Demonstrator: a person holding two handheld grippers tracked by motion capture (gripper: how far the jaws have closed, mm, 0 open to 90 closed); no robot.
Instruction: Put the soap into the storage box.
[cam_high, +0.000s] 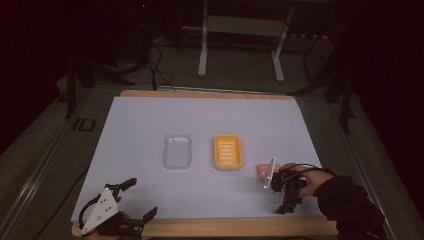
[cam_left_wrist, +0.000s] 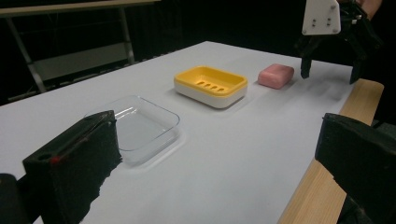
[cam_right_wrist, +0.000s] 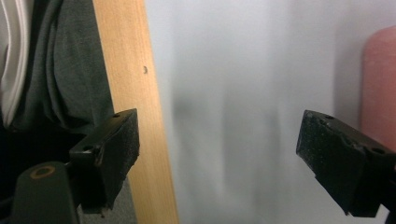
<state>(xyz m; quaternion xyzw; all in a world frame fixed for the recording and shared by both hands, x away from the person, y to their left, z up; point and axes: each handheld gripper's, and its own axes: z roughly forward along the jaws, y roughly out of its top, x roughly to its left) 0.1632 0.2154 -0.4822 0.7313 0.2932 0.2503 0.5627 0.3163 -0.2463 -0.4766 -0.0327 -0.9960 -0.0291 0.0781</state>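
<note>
Wooden edging runs along the near side of the white counter (cam_high: 150, 125), and both grippers sit close to it. Left gripper (cam_high: 140, 199) rests at the near left corner, jaws spread wide with nothing between them. Right gripper (cam_high: 289, 202) hovers at the near right, jaws also wide apart and empty, pointing down at the counter just beside the pink soap (cam_high: 262, 170). Soap lies flat on the counter, untouched, a little right of the yellow dish (cam_high: 228, 152). Farther left sits a clear lid (cam_high: 177, 151), apart from the dish. By my reading the work has barely begun: the soap is not yet grasped, the dish is empty, and the lid is off.
</note>
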